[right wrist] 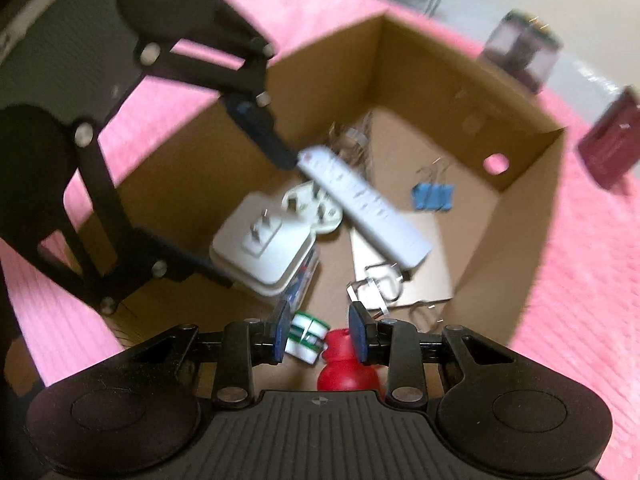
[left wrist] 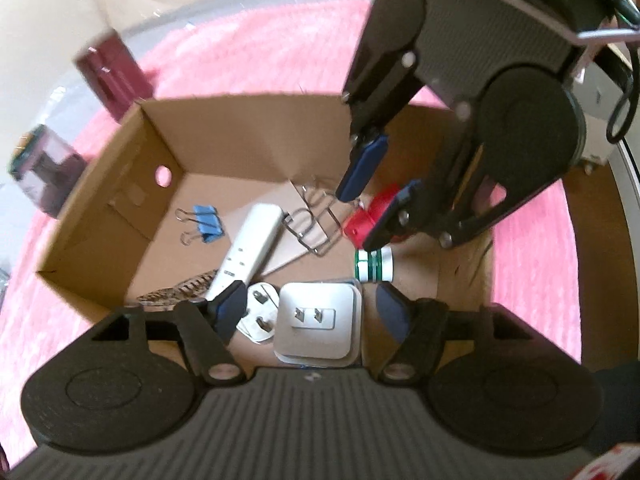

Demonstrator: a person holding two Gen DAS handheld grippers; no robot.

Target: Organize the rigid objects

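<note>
Nearest in the left wrist view: left gripper (left wrist: pixel 310 308), fingers spread wide and holding nothing, poised above the square white power adapter (left wrist: pixel 316 320) with its two flat prongs facing up, near the box's closest wall. Just beside it, a white three-pin plug (left wrist: pixel 258 312). Slightly further in, a green-and-white spool (left wrist: pixel 374 266), and touching it or nearly so, a red plastic piece (left wrist: pixel 362 226).

Right gripper (left wrist: pixel 362 218) lowered over that red piece, fingers apart to either side of it; in the right wrist view the red piece (right wrist: pixel 344 364) sits between the blue pads with gaps visible, so not clamped yet, apparently.

Toward the box's middle: a long white power strip (left wrist: pixel 250 246), its near end resting against the plug; whether the left gripper's finger touches it, cannot tell. Beyond that, several wire-handled clear clips (left wrist: pixel 312 224) on a loose cardboard sheet, then a blue binder clip (left wrist: pixel 206 224) toward the far left wall. All inside the cardboard box (left wrist: pixel 96 208), on a pink rug (left wrist: pixel 248 52).

Handling guesses: red piece likely light, stiff, smooth plastic, best pinched across its narrower neck. Adapter probably denser, glossy and slippery; grip flat opposite sides, clear of the prongs. Power strip long, prone to pivot unless taken near mid-length.
</note>
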